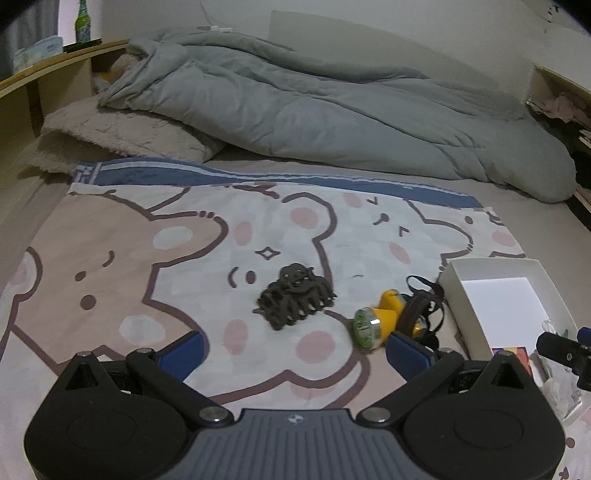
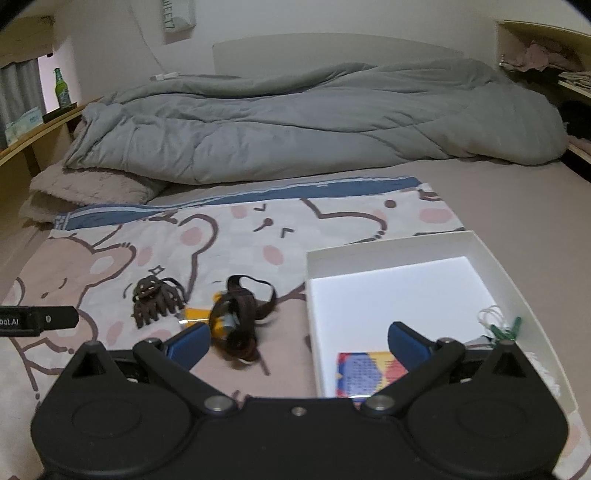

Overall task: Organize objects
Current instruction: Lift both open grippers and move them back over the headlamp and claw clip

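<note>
A dark brown hair claw clip [image 1: 295,301] [image 2: 157,301] lies on the cartoon bear cloth [image 1: 147,266]. To its right rests a yellow headlamp [image 1: 380,321] [image 2: 218,321] with a dark brown strap [image 2: 245,314] tangled over it. A white open box [image 1: 458,280] [image 2: 406,247] sits on the right, holding a colourful card [image 2: 369,371] and small green clips [image 2: 506,330]. My left gripper [image 1: 295,349] is open just short of the clip and headlamp. My right gripper [image 2: 297,339] is open over the box's near left corner, its left finger beside the strap.
A bunched grey duvet [image 1: 314,110] [image 2: 295,118] and a beige pillow [image 1: 122,133] fill the far side of the bed. Wooden shelving [image 1: 44,74] with a green bottle [image 1: 83,22] stands at the left; more shelves [image 2: 554,55] hold folded things on the right.
</note>
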### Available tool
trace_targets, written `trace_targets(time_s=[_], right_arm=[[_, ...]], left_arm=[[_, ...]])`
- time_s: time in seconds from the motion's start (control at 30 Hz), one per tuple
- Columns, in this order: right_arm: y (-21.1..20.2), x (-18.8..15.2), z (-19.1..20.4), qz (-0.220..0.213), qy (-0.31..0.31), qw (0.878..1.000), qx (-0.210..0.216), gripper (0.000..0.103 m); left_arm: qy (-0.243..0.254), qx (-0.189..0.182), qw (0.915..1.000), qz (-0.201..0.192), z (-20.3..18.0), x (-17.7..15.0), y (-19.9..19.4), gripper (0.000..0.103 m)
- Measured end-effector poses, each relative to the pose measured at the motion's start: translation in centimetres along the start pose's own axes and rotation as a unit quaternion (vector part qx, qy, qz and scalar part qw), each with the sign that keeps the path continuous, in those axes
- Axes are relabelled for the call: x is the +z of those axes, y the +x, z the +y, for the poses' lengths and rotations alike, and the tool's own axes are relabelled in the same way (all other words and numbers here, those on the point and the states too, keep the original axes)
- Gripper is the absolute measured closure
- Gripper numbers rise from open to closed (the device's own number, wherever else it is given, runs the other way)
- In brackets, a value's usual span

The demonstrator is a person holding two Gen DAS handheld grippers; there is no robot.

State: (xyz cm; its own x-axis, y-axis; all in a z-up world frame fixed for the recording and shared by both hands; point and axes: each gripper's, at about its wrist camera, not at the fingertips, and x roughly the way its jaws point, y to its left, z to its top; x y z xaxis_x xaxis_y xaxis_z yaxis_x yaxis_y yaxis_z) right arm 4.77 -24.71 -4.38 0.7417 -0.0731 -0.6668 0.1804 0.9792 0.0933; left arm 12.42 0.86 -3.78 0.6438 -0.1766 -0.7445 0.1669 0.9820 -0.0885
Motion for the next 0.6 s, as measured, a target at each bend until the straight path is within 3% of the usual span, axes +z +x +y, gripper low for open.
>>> trace_targets(time_s=[0.27, 0.43, 0.6], right_arm=[[0.5, 0.5, 1.5, 0.002, 0.011, 1.0, 0.017, 0.0], [1.1, 1.6, 2.8, 0.024, 0.044, 0.998, 0.028, 0.0], [2.5, 2.6, 4.2, 0.046, 0.088, 0.992, 0.075, 0.019]], left_arm=[[-0.001, 0.004, 0.9994, -0.035, 1.2, 0.5, -0.4, 0.001], [0.013, -0.003, 0.9985, -0.053, 1.5, 1.6, 0.3, 0.011], [0.011, -0.01, 0.9985, -0.052, 2.1, 2.2, 1.8, 0.021]])
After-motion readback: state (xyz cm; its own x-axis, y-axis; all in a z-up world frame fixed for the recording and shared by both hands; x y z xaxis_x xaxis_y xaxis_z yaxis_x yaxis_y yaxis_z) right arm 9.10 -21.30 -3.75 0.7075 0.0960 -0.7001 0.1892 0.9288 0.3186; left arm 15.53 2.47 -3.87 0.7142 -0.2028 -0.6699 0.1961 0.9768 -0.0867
